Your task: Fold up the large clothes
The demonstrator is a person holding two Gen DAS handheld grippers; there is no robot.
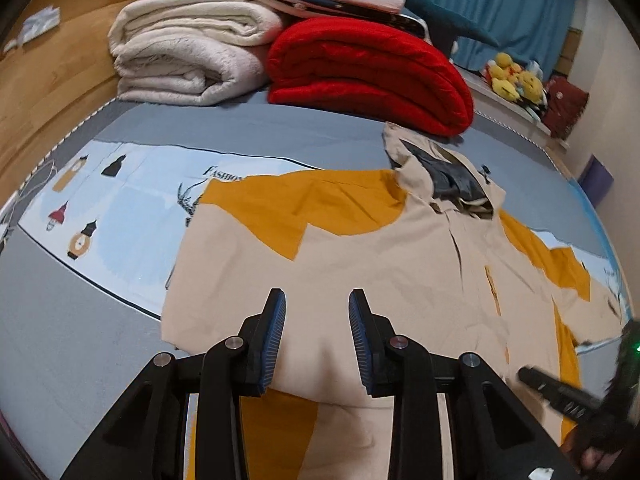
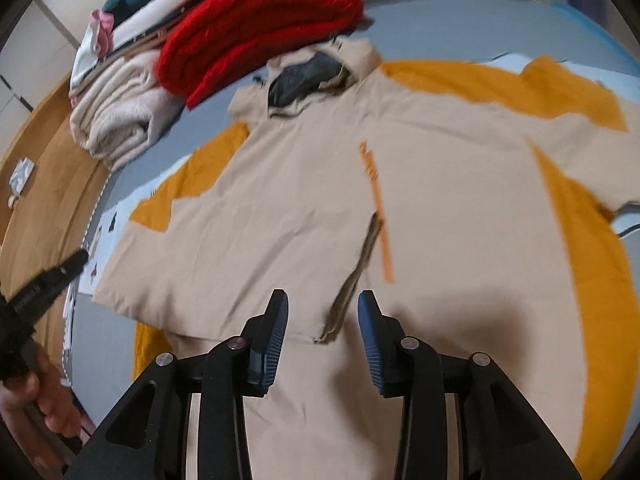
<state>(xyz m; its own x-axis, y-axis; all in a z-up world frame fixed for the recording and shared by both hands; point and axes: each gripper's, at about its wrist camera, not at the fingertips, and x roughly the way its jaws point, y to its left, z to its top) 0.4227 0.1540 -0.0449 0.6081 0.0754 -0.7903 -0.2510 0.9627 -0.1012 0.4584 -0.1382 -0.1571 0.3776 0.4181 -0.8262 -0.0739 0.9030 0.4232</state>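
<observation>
jacket (image 2: 304, 216) lies flat on the bed (image 1: 80, 320), both my left gripper (image 1: 317, 336) and right gripper (image 2: 323, 340) hang apart over it holding nothing, so i might pinch only the top layer.

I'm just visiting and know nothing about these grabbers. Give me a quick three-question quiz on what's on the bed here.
1. True or false: the beige and mustard jacket lies spread on the bed.
2. The red blanket sits: A) folded beside the cream blanket, B) on the floor.
3. What does the left gripper hold?

Key: 1 true. 2 A. 3 Nothing; its jaws stand open over the jacket.
</observation>
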